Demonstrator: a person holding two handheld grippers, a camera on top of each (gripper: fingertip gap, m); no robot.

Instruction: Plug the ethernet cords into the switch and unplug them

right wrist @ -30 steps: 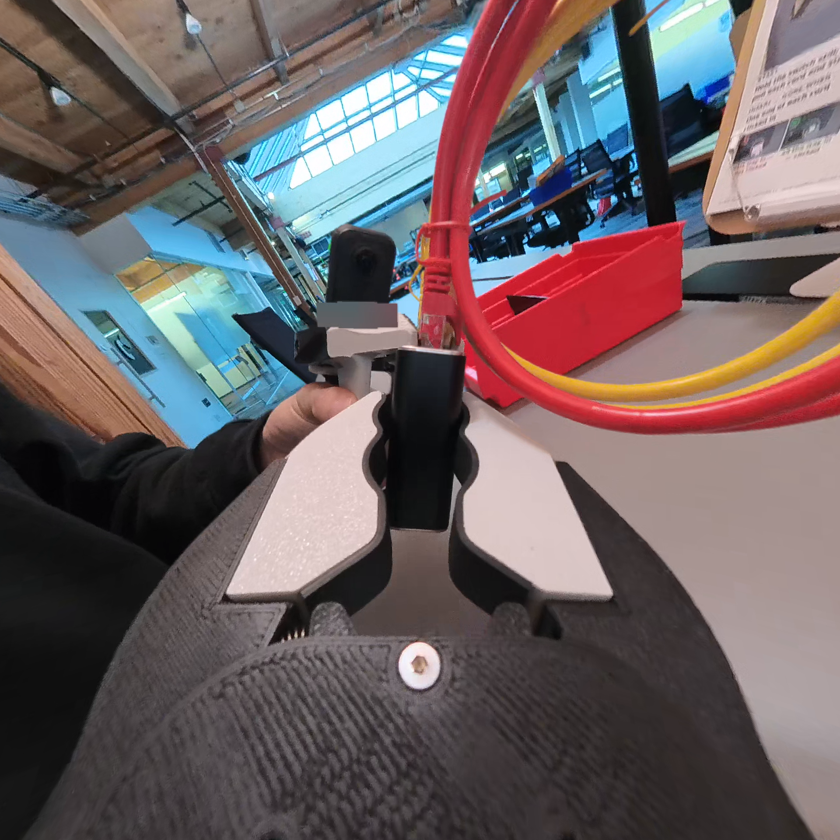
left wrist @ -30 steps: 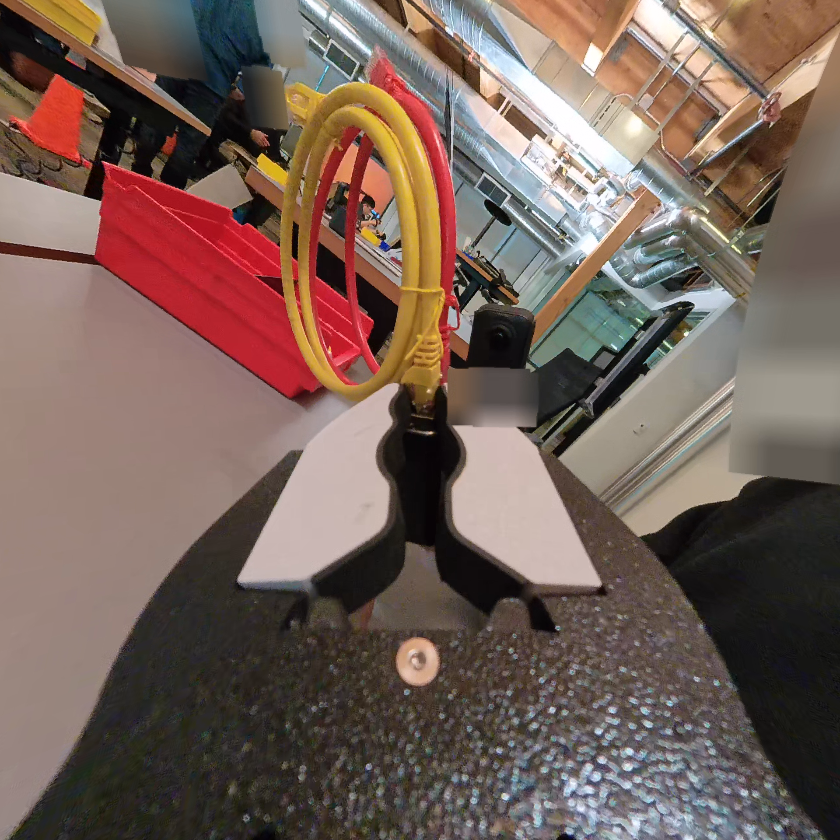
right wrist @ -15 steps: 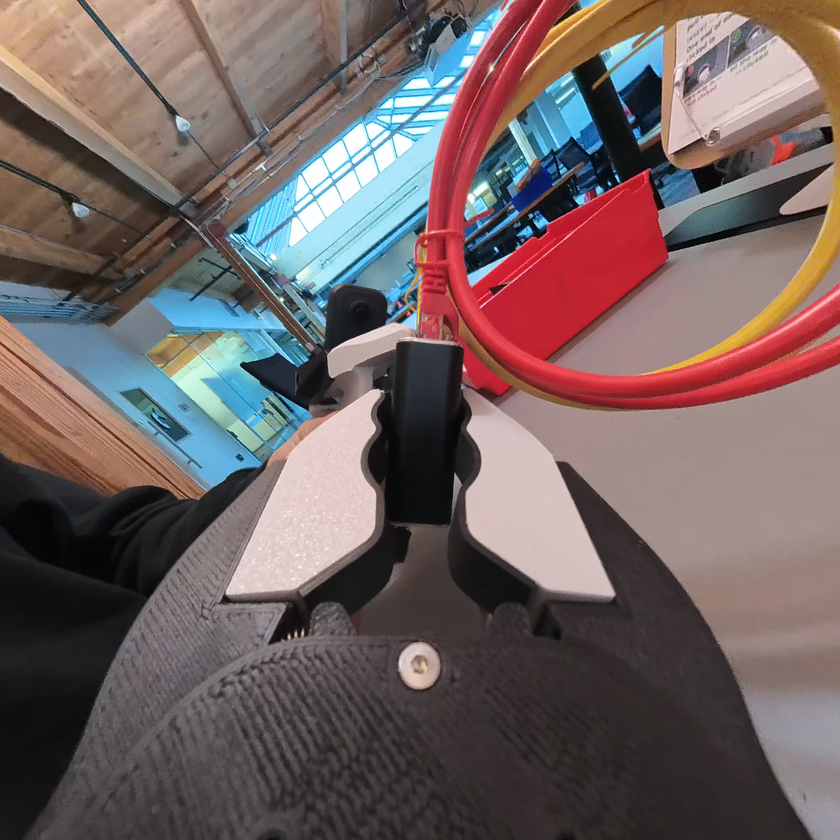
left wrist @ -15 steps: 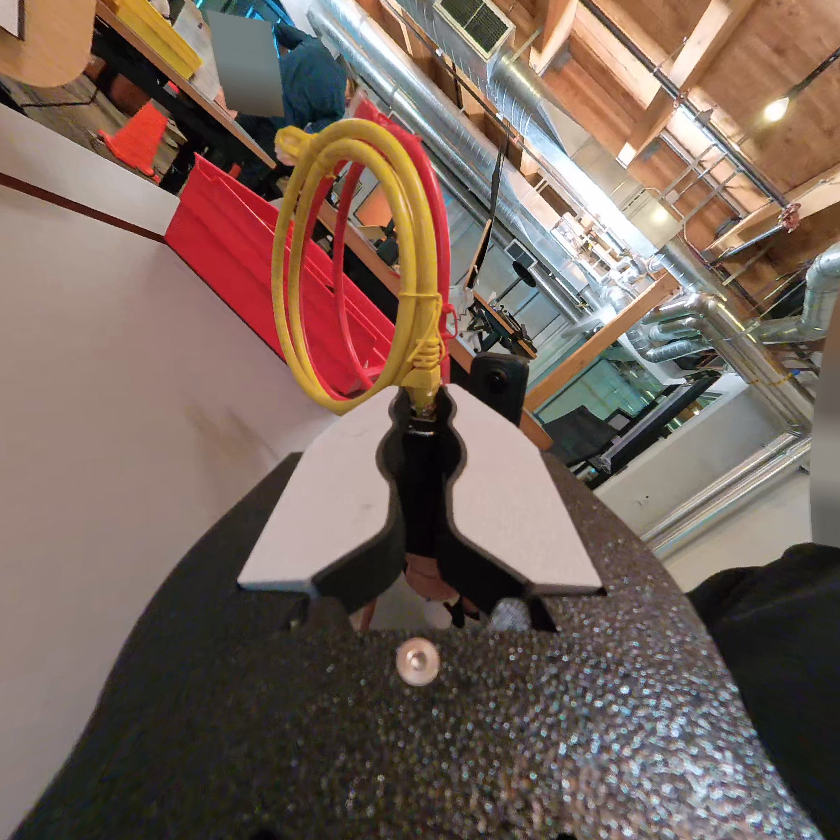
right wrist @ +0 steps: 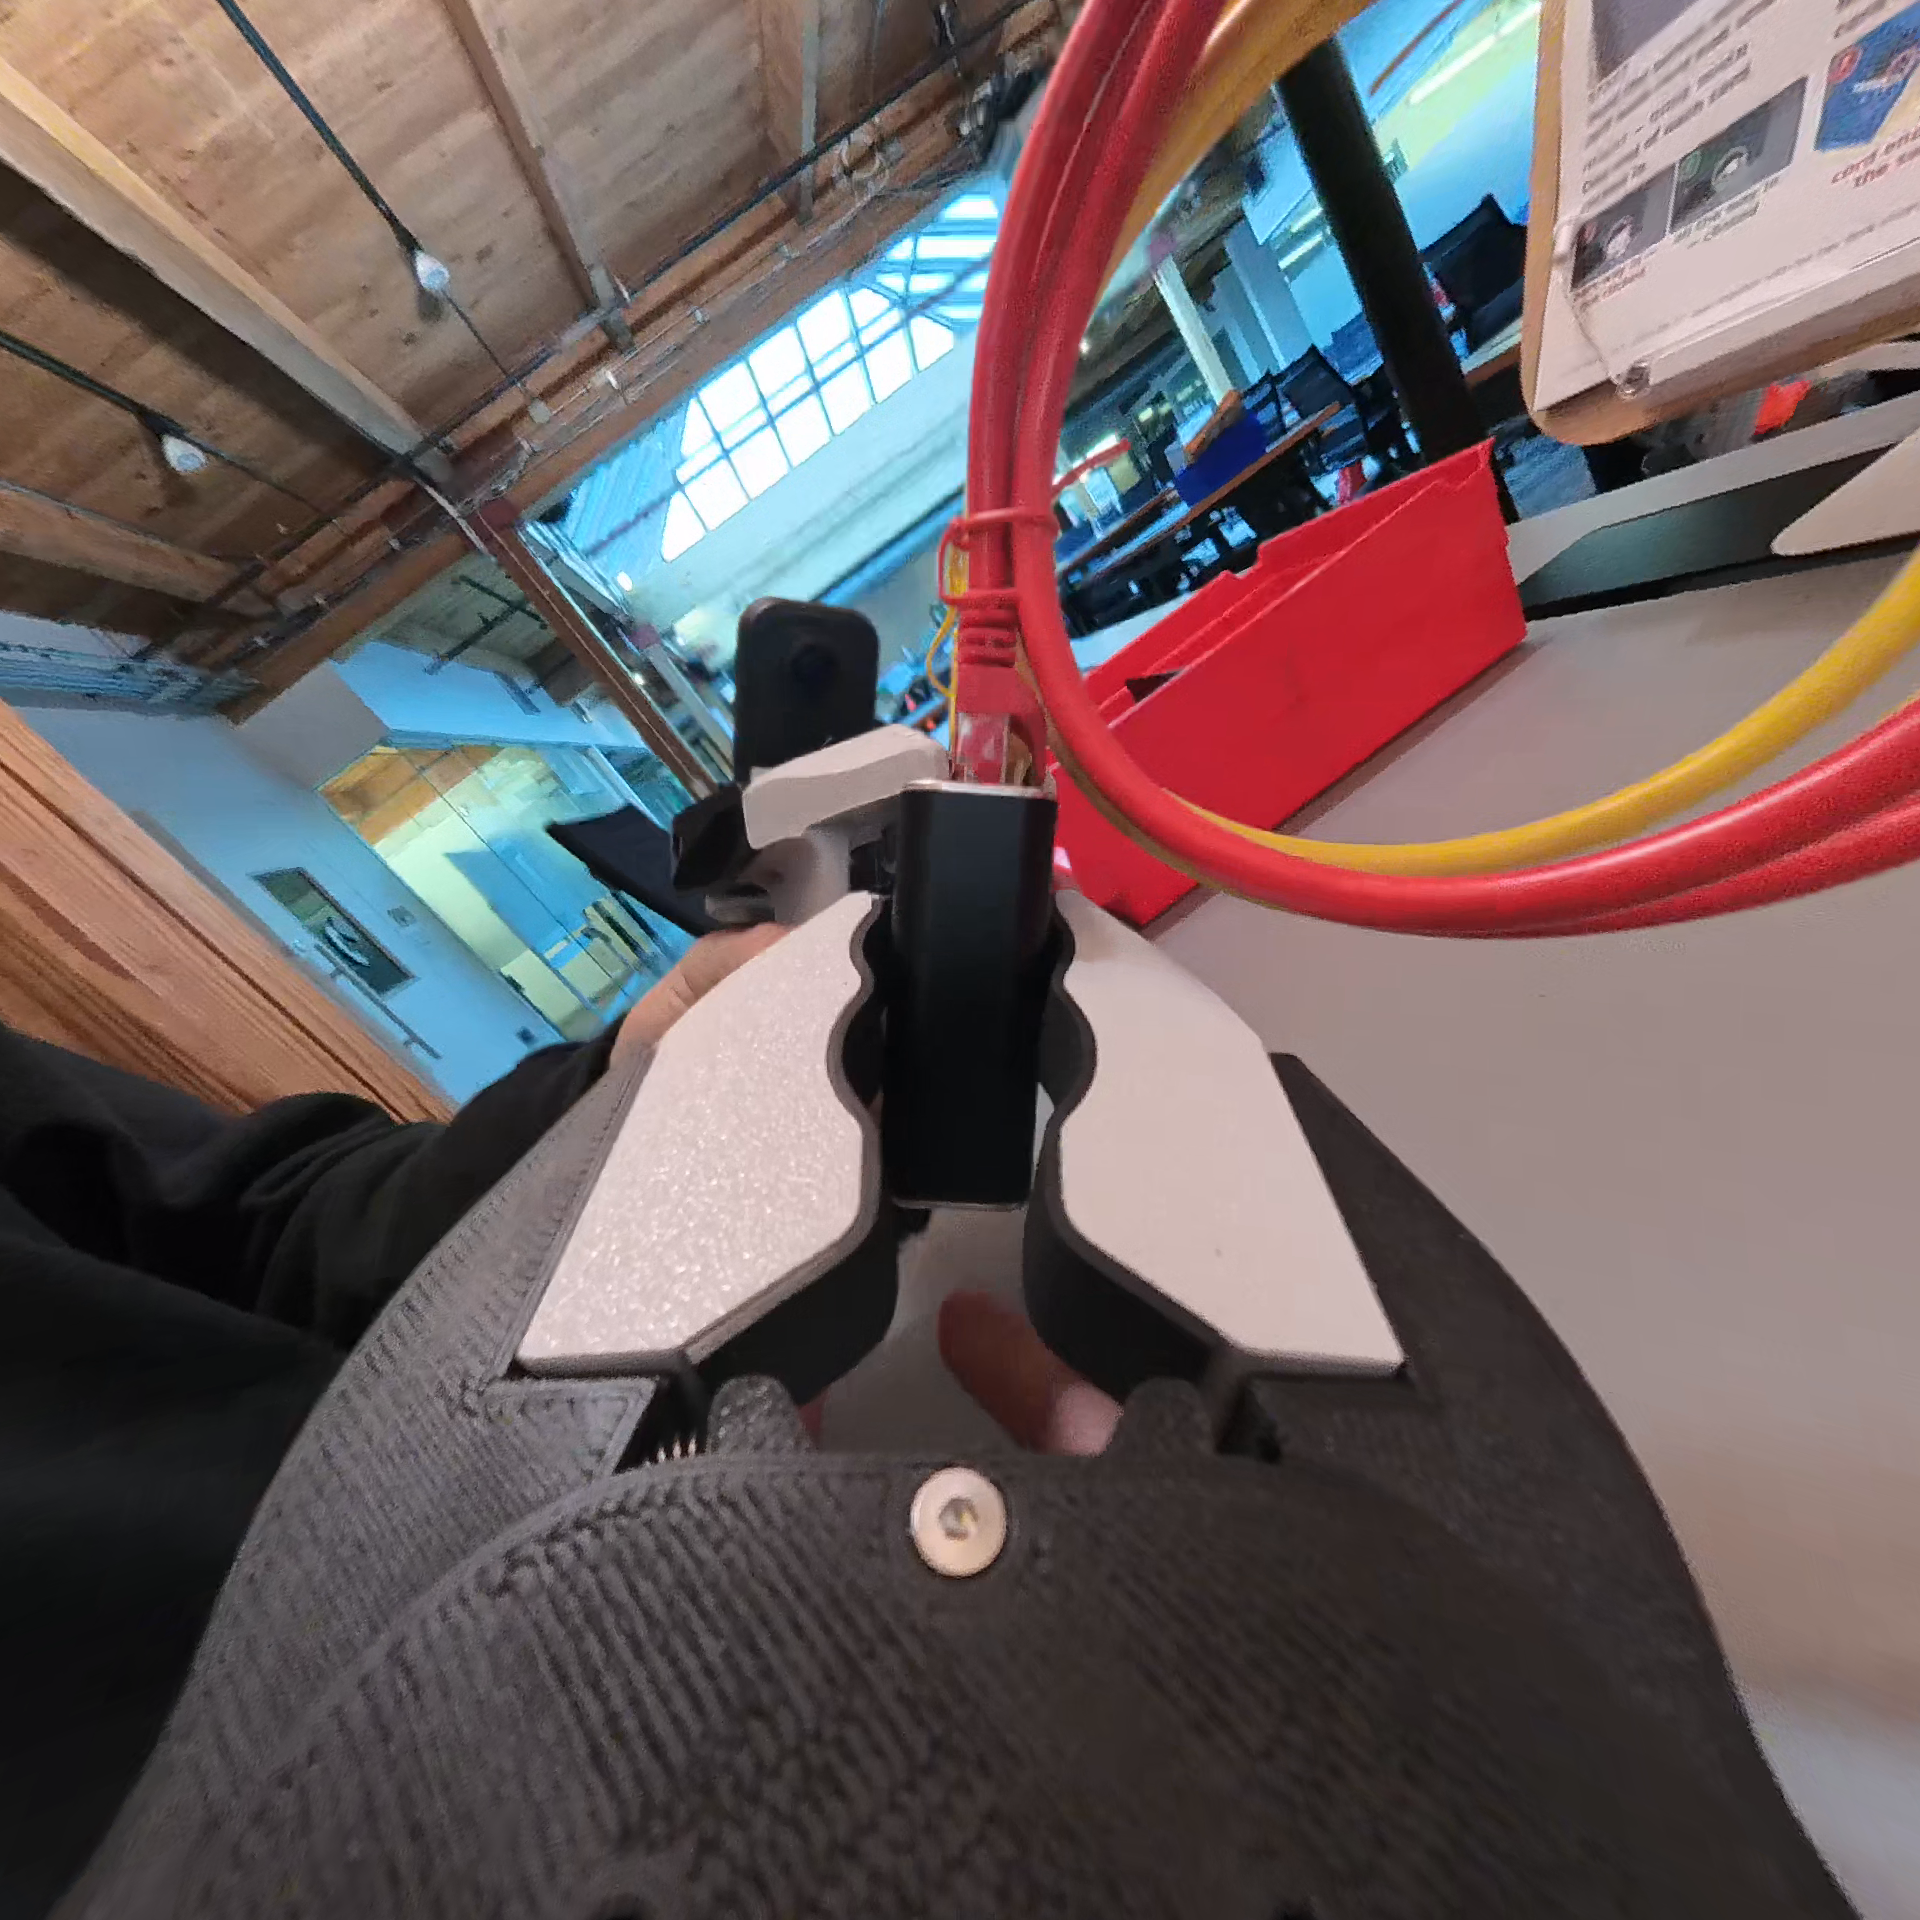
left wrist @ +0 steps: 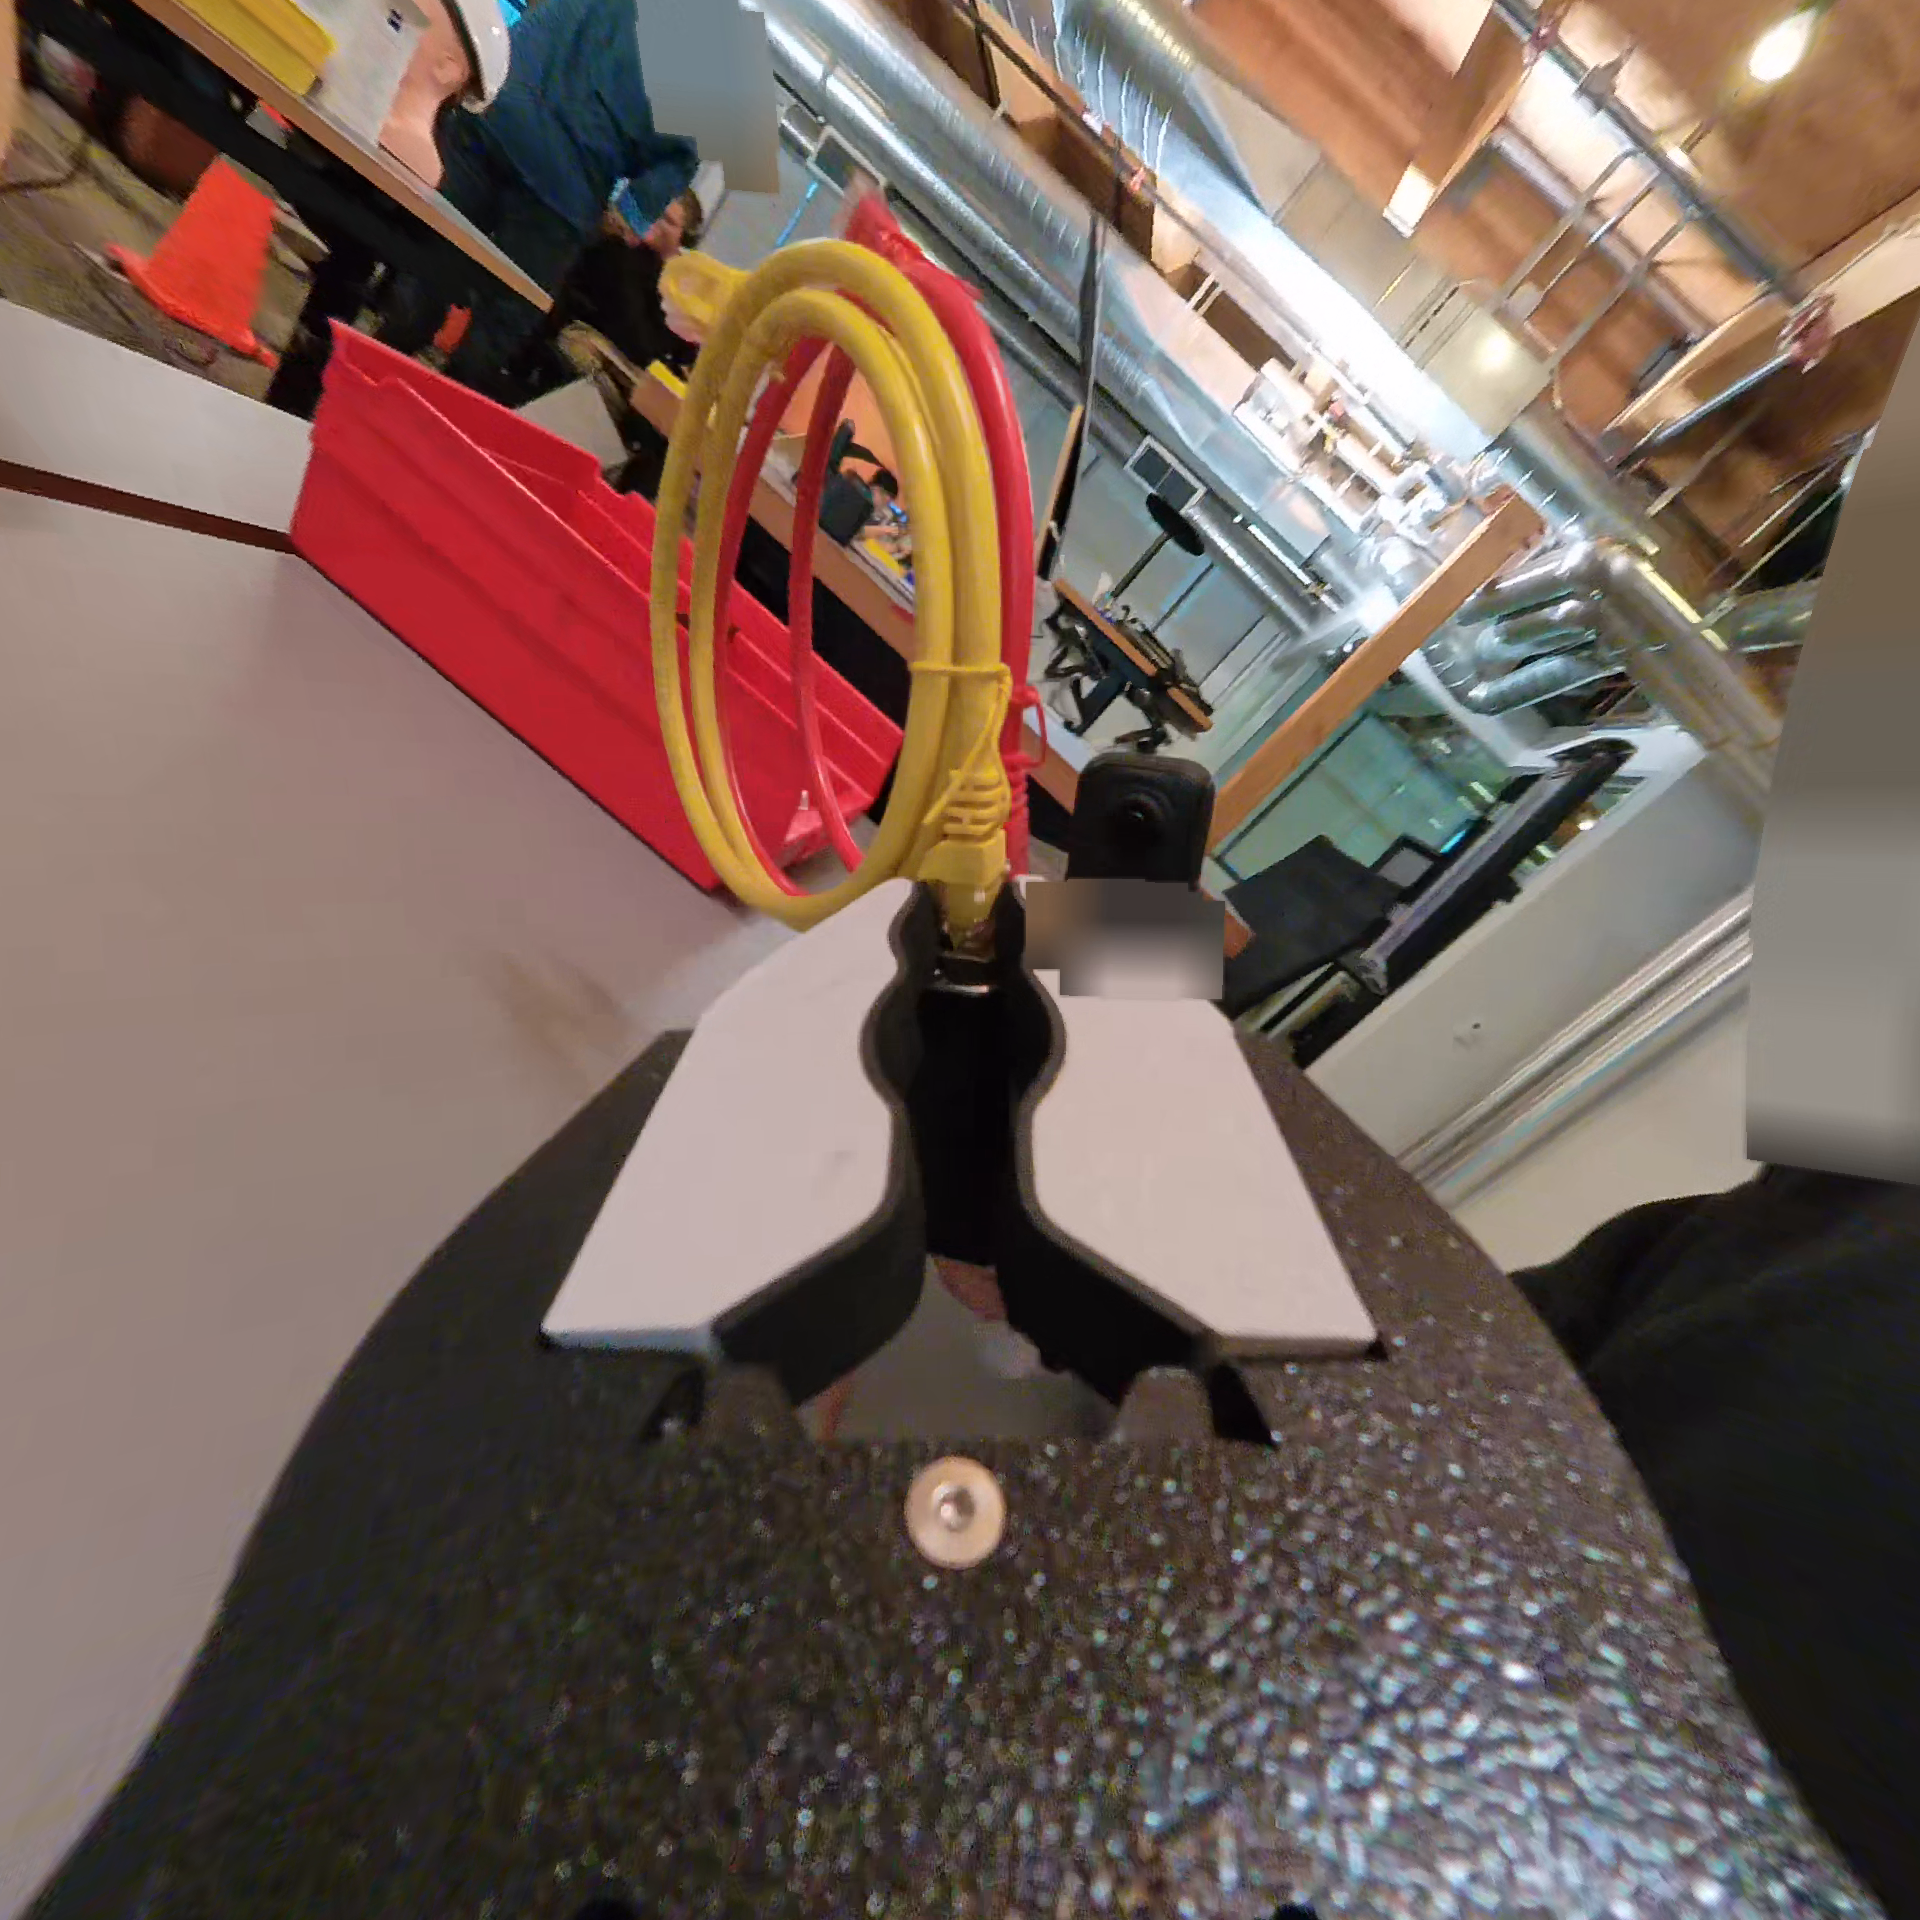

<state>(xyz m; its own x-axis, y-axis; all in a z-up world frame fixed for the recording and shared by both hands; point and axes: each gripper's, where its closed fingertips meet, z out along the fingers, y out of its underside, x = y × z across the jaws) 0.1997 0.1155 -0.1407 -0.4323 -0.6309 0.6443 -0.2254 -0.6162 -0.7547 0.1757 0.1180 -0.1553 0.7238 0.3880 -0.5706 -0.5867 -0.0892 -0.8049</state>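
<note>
Left gripper (left wrist: 961, 940) clamped on slim black switch (left wrist: 961, 1122) at frame centre, coiled yellow ethernet cord (left wrist: 940, 613) plugged into its top, right gripper (right wrist: 961, 935) closed on same black switch (right wrist: 966, 997), red ethernet cord (right wrist: 1023, 436) plugged in, red plastic bin (left wrist: 540, 613) on grey table (left wrist: 260, 883) at left.

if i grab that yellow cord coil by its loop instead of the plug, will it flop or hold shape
Probably holds shape: the yellow cord stands in an upright loop above the left gripper, unsupported. A tie binds its turns, so it should lift as one bundle. Likely light, and springy rather than rigid.
</note>
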